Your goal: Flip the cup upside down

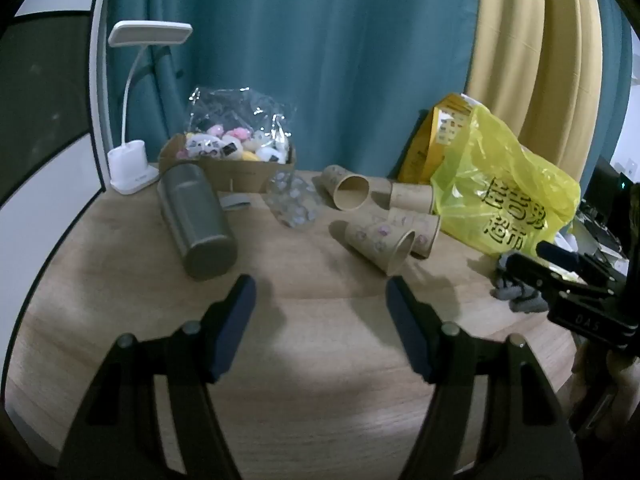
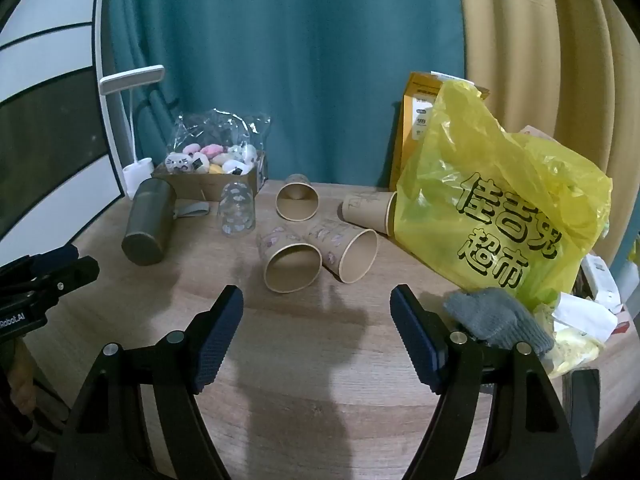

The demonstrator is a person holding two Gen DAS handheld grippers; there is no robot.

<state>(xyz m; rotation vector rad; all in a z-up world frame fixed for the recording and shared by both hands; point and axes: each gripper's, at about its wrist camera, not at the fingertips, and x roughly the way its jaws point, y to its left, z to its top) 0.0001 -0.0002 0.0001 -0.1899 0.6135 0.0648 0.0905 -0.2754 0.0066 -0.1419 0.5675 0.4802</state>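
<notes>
Right wrist view looks low across a wooden table [image 2: 320,380], with the right gripper [image 2: 316,312] held above the near part of the top, its jaws spread wide and holding nothing. The left gripper [image 1: 320,300] is posed the same way in its own view: level, jaws wide apart, empty, over bare wood. Each tool shows at the edge of the other's view, so the two sit side by side, apart.

Four paper cups lie on their sides ahead of the grippers, none upright. The nearest cup [image 2: 290,262] points its open mouth toward the right gripper and touches a second cup [image 2: 346,250] just to its right. A third cup [image 2: 297,198] lies farther back, mouth also facing the camera, and a fourth cup [image 2: 368,210] lies against a yellow bag [image 2: 500,216].

The bag crowds the right side of the table, with a yellow box [image 2: 416,124] standing behind it and a grey glove [image 2: 496,320] just beside the right gripper's right finger. On the left lie a grey flask [image 2: 150,222] on its side and a clear cup [image 2: 238,212], also down. Behind them sit a cardboard tray [image 2: 212,180] of small plush toys and a white lamp [image 2: 134,120], before a teal curtain [image 2: 280,60].
</notes>
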